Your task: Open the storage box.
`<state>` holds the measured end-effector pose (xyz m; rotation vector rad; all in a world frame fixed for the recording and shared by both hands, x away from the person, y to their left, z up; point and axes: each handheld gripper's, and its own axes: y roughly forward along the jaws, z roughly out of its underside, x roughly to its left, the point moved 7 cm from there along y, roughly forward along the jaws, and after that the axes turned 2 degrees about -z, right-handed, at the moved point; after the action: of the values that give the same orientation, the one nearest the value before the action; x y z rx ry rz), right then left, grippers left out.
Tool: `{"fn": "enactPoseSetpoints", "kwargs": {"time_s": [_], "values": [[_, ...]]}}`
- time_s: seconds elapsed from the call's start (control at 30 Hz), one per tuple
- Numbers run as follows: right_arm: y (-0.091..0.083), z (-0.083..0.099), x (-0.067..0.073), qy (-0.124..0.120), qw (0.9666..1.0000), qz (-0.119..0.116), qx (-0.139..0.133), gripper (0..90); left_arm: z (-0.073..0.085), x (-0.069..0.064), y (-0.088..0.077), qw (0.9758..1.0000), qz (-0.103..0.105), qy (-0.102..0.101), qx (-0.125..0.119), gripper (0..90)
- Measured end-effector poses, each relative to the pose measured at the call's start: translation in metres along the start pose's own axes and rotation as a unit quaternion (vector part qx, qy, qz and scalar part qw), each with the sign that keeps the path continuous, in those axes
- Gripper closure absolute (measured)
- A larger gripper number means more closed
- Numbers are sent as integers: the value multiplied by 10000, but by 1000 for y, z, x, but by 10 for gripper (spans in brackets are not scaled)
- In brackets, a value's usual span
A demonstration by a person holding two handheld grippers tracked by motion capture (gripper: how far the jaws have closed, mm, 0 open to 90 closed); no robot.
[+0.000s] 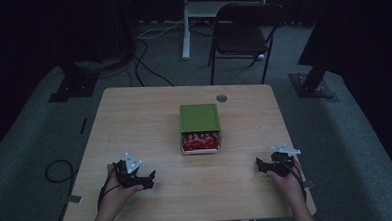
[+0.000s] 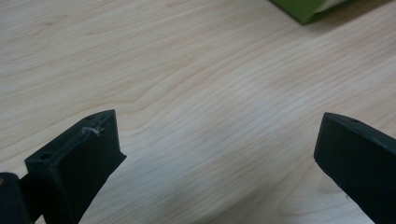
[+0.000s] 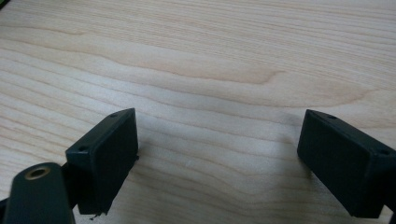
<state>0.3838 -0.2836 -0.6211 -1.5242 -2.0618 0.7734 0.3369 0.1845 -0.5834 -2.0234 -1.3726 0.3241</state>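
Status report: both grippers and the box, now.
Left gripper open, empty, low over the table. Right gripper open, empty. Green-lidded box at table centre, lid slid back, red packets exposed. Nothing in the way.

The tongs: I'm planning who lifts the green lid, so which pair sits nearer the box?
The left tongs look slightly nearer the box. Their view catches the green lid at its top edge; the right tongs sit farther out.

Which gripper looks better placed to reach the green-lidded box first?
Probably the left gripper: it sits slightly nearer the box at mid-table, its open jaws angled toward it, and a green lid corner shows ahead in the left gripper view. The right gripper, also open, faces bare table.
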Motion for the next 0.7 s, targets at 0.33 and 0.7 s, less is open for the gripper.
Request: {"fn": "enactPoseSetpoints", "kwargs": {"time_s": [0.33, 0.7], "values": [[0, 0, 0, -1, 10000, 0, 0, 118, -17, -29, 4, 9983, 319, 476, -132, 12], [0, 0, 0, -1, 10000, 0, 0, 118, -35, -59, 6, 9926, 551, 1023, -349, 12]]}}
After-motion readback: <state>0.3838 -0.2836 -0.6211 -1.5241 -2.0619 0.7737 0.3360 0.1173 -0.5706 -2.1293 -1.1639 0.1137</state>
